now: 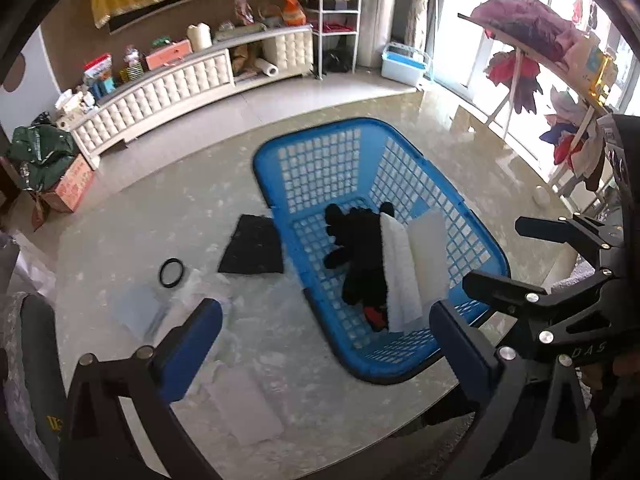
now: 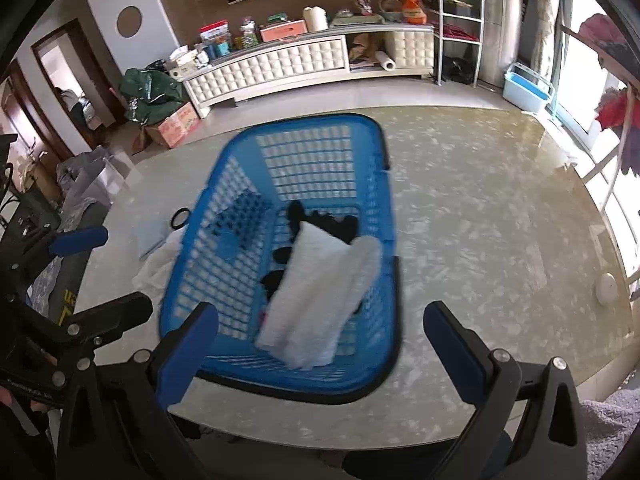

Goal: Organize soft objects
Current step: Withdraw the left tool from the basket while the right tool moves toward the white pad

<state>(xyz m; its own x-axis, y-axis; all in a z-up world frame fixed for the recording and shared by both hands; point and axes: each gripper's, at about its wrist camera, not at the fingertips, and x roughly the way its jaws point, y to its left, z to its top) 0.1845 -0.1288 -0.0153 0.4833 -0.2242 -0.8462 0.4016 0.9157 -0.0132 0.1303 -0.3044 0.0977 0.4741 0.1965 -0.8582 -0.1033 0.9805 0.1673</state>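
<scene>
Right of the blue basket (image 2: 384, 240) your table (image 2: 500, 220) lies bare to its rim. The white towel (image 2: 316, 300) lies in the basket, below your left gripper (image 1: 326, 344) and right gripper (image 2: 320, 344), both wide apart, empty.

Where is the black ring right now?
The black ring lies flat on the marble table, left of the blue basket, beside the black cloth square.

Glossy blue plastic basket (image 1: 472, 236) holds soft white cloth (image 2: 316, 300) on a polished stone-look table (image 2: 480, 240).
</scene>
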